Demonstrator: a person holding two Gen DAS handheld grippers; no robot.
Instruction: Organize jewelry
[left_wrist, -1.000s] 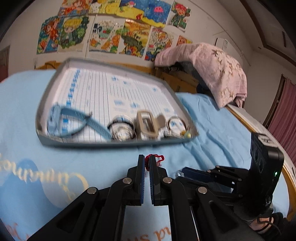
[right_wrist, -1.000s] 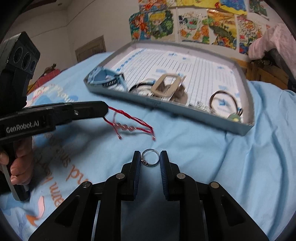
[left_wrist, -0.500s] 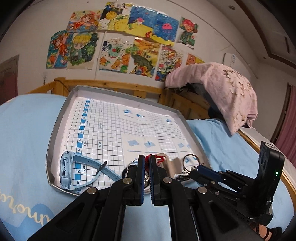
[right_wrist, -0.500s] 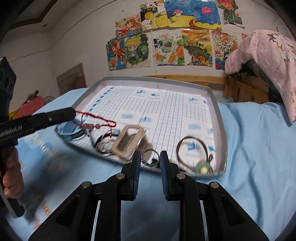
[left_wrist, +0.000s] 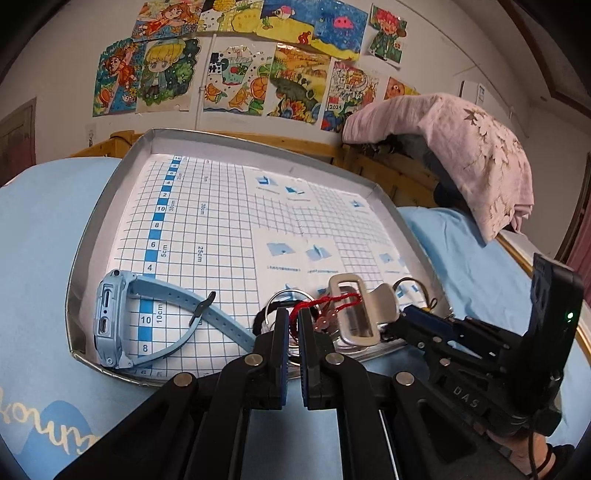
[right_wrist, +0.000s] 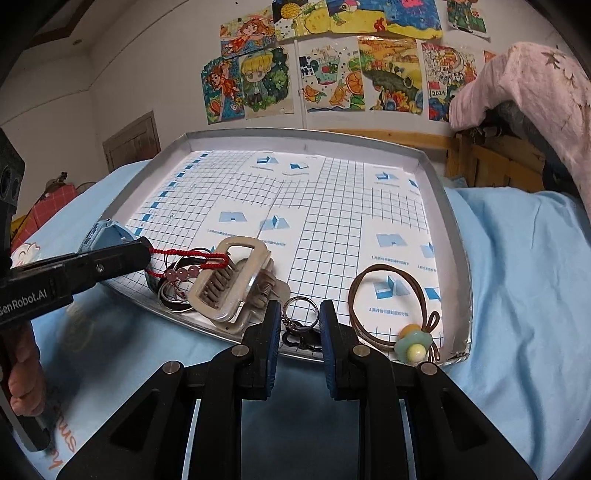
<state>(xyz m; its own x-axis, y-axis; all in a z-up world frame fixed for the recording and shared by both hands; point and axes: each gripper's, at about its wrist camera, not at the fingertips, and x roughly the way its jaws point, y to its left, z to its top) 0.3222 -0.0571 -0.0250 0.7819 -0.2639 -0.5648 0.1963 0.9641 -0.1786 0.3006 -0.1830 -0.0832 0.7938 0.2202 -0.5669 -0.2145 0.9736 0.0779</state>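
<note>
Since a second ago: both brought from over the blue sheet to the near edge of the tray (right_wrist: 448, 221). Right gripper (right_wrist: 297, 325) parted wider, silver ring (right_wrist: 300, 312) now loose in the gap at centre frame. Left gripper (left_wrist: 290, 334) carrying red cord bracelet (left_wrist: 325, 306) above the hair clip (left_wrist: 354, 314), lower centre.

Home bedroom, blue bedsheet (left_wrist: 44, 229), children's drawings (left_wrist: 236, 66) on wall
</note>
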